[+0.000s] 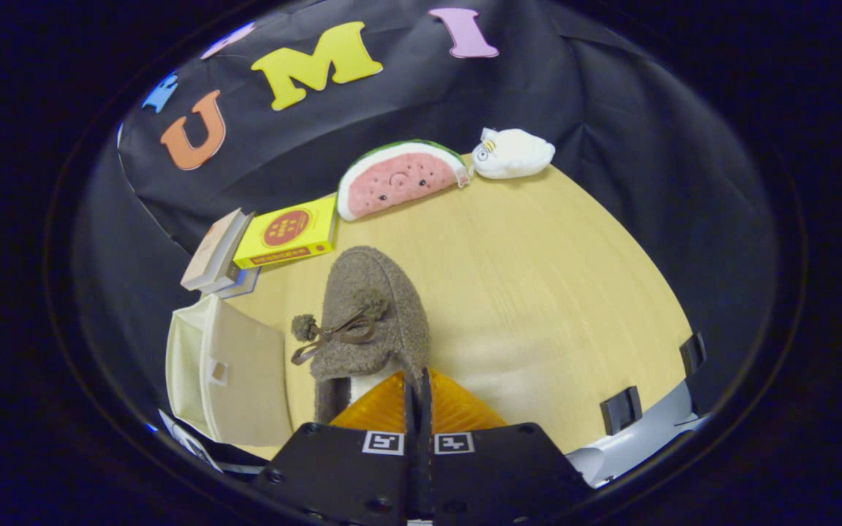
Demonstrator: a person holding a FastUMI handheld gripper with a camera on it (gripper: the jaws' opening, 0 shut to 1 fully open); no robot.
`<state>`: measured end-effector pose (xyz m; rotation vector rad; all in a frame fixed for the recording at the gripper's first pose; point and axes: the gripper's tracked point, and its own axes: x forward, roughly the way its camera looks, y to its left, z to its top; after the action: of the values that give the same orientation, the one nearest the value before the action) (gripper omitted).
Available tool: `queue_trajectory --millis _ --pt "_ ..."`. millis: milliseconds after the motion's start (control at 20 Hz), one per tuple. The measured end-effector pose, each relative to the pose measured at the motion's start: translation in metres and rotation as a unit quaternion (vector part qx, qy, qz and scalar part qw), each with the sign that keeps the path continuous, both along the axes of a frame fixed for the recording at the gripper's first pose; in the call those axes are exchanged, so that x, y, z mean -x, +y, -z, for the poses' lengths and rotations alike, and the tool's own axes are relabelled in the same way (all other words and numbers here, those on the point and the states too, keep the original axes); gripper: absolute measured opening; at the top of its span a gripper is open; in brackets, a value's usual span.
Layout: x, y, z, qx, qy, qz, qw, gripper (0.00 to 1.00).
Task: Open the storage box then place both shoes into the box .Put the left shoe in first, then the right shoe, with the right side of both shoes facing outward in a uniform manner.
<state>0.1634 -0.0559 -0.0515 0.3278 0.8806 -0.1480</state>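
Gripper: the gripper has its two fingers drawn together with almost no gap, pinching the rear wall of the shoe's opening between them.
Shoe: a fuzzy grey-brown slipper-style shoe lies straight ahead of the fingers, toe pointing away toward 12 o'clock; a brown bow with pompoms sits on its upper.
Storage box: the cream box stands at about 9 o'clock of the shoe, just beside it, with its front flap hanging toward the table edge (how far it is open I cannot tell).
Surface: a pale wood-grain table spreads wide and bare to 3 o'clock of the shoe; two dark clips sit on its near rim at roughly 4 o'clock.
Far edge: a watermelon-slice plush leans at 12 o'clock beyond the shoe, and a white plush lies just to its 2 o'clock, nearly touching it.
Books: a yellow box-like book rests at 11 o'clock of the shoe, with a small stack of books tilted beside it.
Room: black cloth hangs as the booth's wall behind and around the table.
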Motion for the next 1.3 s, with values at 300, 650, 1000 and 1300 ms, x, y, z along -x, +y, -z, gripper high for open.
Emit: queue_trajectory --millis 300,650,1000,1300 --pt "0.002 0.070 -0.050 0.007 -0.047 -0.016 0.999 0.00" --pt "0.001 0.183 -0.059 -0.026 -0.062 -0.050 0.996 0.00" --pt "-0.013 0.276 -0.036 -0.022 -0.086 -0.065 0.994 0.00" --pt "-0.018 0.309 0.010 0.002 -0.077 -0.067 0.995 0.00"
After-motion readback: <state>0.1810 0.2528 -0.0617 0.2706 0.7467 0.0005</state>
